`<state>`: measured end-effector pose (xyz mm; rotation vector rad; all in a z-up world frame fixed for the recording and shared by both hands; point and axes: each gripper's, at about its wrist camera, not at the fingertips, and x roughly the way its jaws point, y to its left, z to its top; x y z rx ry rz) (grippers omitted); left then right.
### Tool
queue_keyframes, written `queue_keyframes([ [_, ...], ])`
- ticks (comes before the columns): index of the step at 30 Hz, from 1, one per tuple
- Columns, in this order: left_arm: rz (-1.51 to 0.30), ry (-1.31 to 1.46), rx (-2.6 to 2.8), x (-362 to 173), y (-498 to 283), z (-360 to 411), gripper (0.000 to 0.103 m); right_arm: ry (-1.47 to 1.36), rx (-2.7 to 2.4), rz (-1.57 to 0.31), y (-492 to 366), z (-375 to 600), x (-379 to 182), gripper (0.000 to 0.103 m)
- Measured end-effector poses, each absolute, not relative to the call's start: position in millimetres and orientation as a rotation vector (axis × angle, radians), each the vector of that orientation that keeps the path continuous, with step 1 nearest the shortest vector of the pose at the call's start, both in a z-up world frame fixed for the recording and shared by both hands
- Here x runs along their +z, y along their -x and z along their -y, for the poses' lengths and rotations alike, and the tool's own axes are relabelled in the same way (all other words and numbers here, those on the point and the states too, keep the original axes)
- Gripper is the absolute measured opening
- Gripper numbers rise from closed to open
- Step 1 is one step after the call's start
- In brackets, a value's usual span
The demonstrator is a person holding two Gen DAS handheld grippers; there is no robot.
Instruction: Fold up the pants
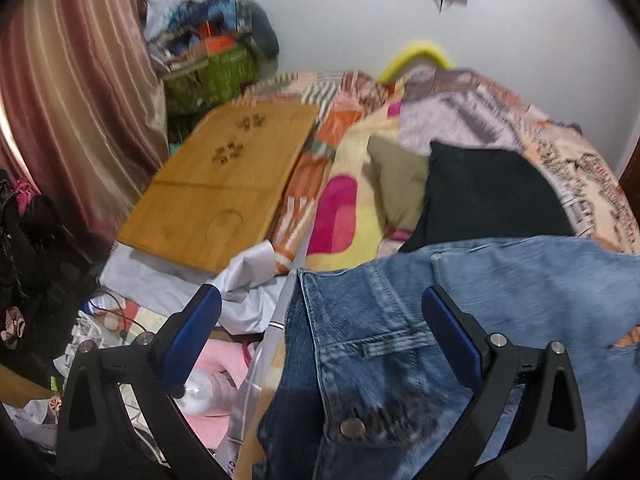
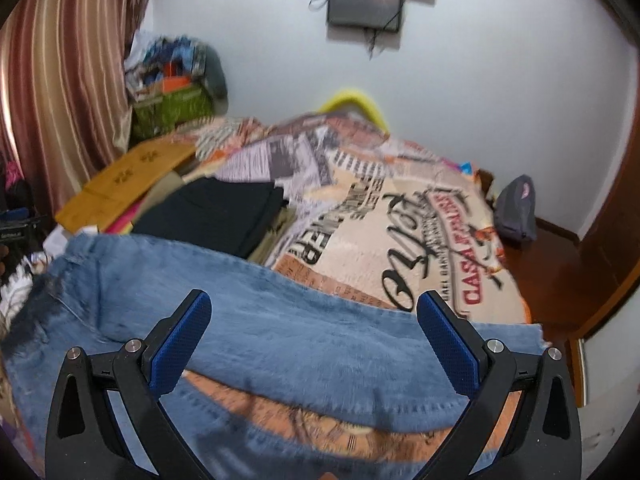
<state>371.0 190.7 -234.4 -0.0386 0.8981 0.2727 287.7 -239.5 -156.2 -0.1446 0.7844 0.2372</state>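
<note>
Left gripper [image 1: 322, 320]: spread, nothing pinched, waistband end of jeans [image 1: 400, 340] seen beneath | right gripper [image 2: 314, 320]: spread, empty, over leg | jeans laid across bed [image 2: 400, 220] | step judged: regrasp before fold; both ends to be pinched | blanket print read: "CASA".

Printed newspaper-pattern bedspread [image 2: 400, 216] over the bed. Folded black garment [image 2: 216, 212] on it, olive cloth [image 1: 400, 184] under. Bamboo lap tray [image 1: 216, 188] by striped curtain [image 1: 68, 88]. Green bag [image 1: 212, 76], overfilled, in corner. Grey backpack [image 2: 516, 210] on floor.
</note>
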Motion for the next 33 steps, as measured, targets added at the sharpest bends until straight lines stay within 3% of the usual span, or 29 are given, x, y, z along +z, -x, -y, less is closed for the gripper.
queue_keyframes([
  [4,-0.988,0.059,0.279,-263.3,-392.2,-203.0,0.080,0.179,0.289,-0.874,-323.4,238.1,-189.8,0.099],
  [15,-1.068,0.143,0.277,-300.2,-423.5,-221.3,0.075,0.269,0.434,-1.061,-390.3,216.8,-255.0,0.095],
  [18,-1.094,0.206,0.252,-306.0,-427.6,-228.4,0.065,0.272,0.475,-1.092,-399.8,210.4,-262.1,0.091],
  [20,-1.114,0.247,0.235,-310.9,-429.0,-232.1,0.053,0.269,0.521,-1.127,-404.0,204.2,-269.5,0.079],
  [23,-1.130,0.265,0.239,-316.4,-429.6,-235.8,0.045,0.276,0.544,-1.166,-406.0,197.4,-279.4,0.077],
  [24,-1.135,0.276,0.241,-318.1,-429.2,-238.2,0.037,0.281,0.548,-1.164,-407.0,197.1,-279.1,0.074],
  [27,-1.139,0.310,0.238,-319.3,-427.4,-243.5,0.028,0.265,0.573,-1.171,-402.0,198.8,-276.8,0.056],
  [29,-1.132,0.275,0.255,-313.6,-425.5,-240.8,0.021,0.271,0.573,-1.165,-397.3,197.0,-275.6,0.029],
  [31,-1.098,0.208,0.278,-302.9,-421.4,-230.5,0.009,0.278,0.561,-1.161,-390.6,196.0,-273.4,0.019],
  [33,-1.074,0.150,0.288,-293.3,-418.1,-221.8,0.006,0.275,0.550,-1.149,-384.2,193.6,-271.5,0.013],
])
